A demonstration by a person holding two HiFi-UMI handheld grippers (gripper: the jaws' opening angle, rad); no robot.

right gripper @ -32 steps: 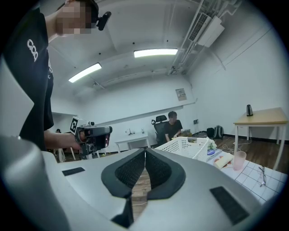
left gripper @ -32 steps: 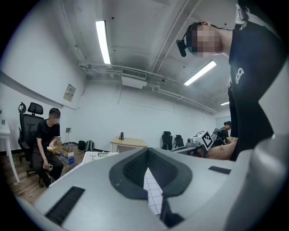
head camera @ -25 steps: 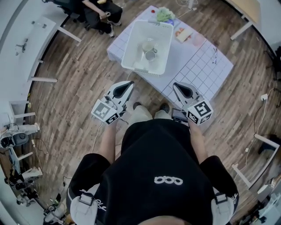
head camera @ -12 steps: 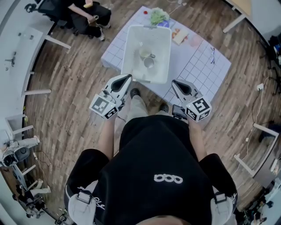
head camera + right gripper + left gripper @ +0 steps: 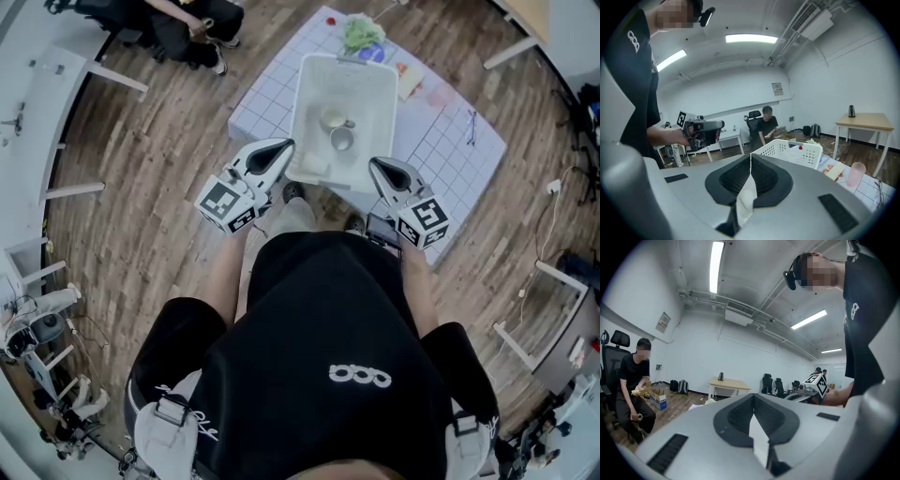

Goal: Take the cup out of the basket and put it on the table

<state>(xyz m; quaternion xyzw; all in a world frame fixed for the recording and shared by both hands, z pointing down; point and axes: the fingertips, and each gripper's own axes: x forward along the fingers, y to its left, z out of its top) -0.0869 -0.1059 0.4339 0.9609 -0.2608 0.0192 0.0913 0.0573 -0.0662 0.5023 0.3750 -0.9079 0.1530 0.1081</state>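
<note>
A white perforated basket (image 5: 313, 84) stands on the low table with the white grid cloth (image 5: 441, 141). Inside it lie a pale cup (image 5: 332, 119) and a smaller metal-looking cup (image 5: 343, 140). My left gripper (image 5: 285, 144) is shut and empty, level, just off the basket's near left corner. My right gripper (image 5: 374, 163) is shut and empty by the near right corner. In the right gripper view the basket (image 5: 792, 152) rises just past the shut jaws (image 5: 750, 157); the cups are hidden there. The left gripper view shows shut jaws (image 5: 753, 398) and the room only.
A green bundle (image 5: 361, 33) lies on the table's far end, with pink items (image 5: 433, 94) and glasses (image 5: 472, 127) to the basket's right. A pink cup (image 5: 855, 174) stands on the cloth. A seated person (image 5: 178, 19) is at the far left. Wooden floor surrounds the table.
The person has stepped toward the table. Both grippers have travelled forward to the basket's near edge, still shut. The basket and cups have not moved.
</note>
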